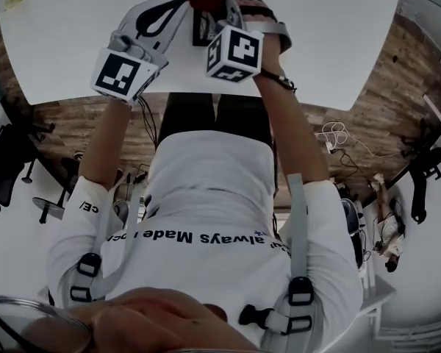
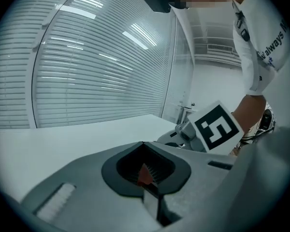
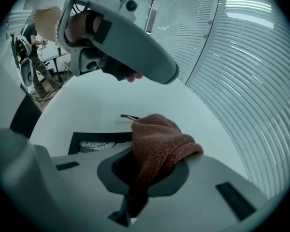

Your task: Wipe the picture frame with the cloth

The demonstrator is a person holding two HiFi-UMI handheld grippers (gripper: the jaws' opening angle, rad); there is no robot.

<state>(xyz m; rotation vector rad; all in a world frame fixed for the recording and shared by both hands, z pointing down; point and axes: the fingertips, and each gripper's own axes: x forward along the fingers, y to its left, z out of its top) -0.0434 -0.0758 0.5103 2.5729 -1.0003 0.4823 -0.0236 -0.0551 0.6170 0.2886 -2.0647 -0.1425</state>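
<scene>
Pinches a rust-red terry cloth [image 3: 157, 141] in the right gripper [image 3: 135, 197], jaws closed hard on a lower fold. Leaves most of that cloth bunched above and just beyond the jaws, drooping a little to the claw's right. Shows a short dark loop or tag poking out at the cloth's far left.

Finds the picture frame [image 3: 99, 143] flat on the white table [image 3: 87, 100], just beyond the right claw and slightly to its left, with a black border round a pale print. Cannot tell whether cloth and frame touch, since the bunch covers the frame's right end.

Holds the left gripper [image 2: 146, 170] with jaws brought together, gripping nothing that can be named. Shows only a small red sliver deep in the dark recess between them; cannot say what it is. Sets that left claw beyond the right claw and to its left, higher in the right gripper view and apart from the cloth. Has the right gripper's marker cube [image 2: 217, 127] close by on the left claw's right. Faces slatted blinds [image 2: 96, 71] and bare tabletop ahead of the left claw.

From the head view, brings both claws side by side over the table, tips converging near the cloth.
</scene>
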